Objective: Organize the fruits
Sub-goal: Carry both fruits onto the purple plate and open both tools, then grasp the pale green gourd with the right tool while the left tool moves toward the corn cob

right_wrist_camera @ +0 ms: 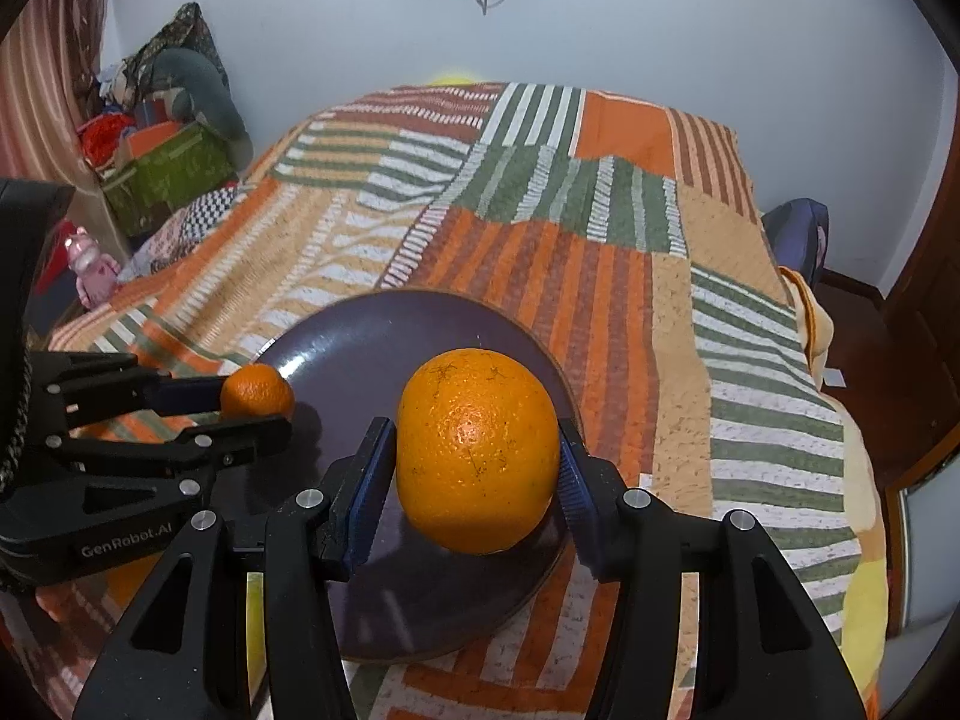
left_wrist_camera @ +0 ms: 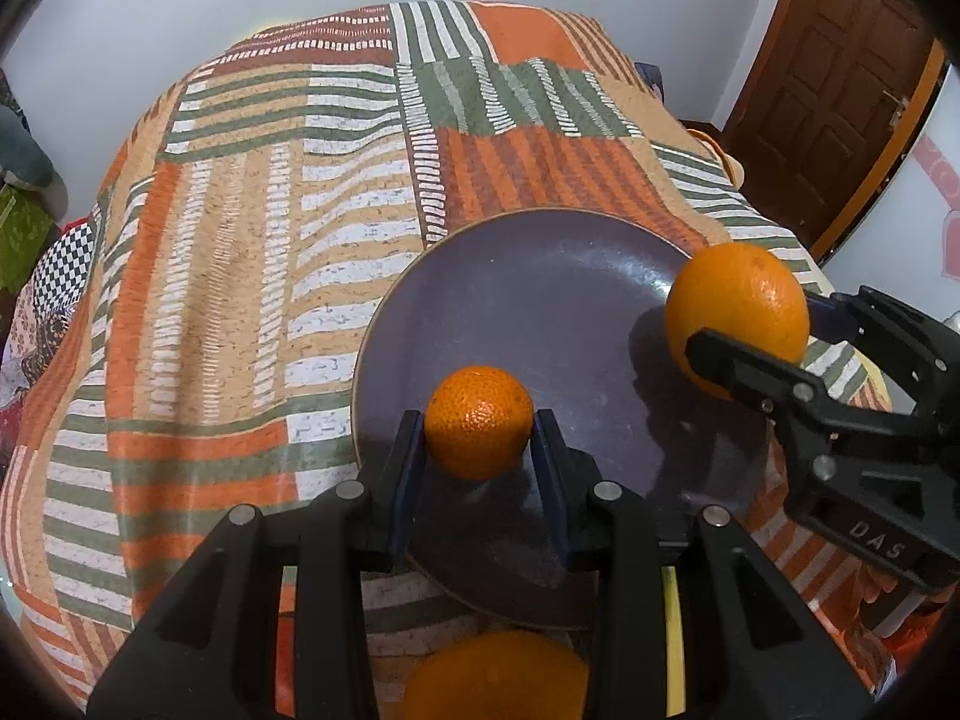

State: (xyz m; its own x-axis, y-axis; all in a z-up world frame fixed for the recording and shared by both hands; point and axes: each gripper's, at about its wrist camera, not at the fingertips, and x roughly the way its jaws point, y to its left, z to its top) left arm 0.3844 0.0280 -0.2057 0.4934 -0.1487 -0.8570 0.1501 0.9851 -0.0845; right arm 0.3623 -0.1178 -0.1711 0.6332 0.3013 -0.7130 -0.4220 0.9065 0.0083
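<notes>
Two tools hang over the dark plate (right_wrist_camera: 360, 336) on the patterned bed, the left tool (left_wrist_camera: 478, 438) clamping a small mandarin (left_wrist_camera: 478, 420), the right tool (right_wrist_camera: 477, 468) gripping a large orange (right_wrist_camera: 477, 450), apparently mid-placement; next, lowering and releasing both

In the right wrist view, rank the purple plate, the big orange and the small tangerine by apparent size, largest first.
1. purple plate, widest by far.
2. big orange, held in the right gripper; it is nearer this camera, which adds to its size.
3. small tangerine, held in the left gripper, clearly smallest.
</notes>
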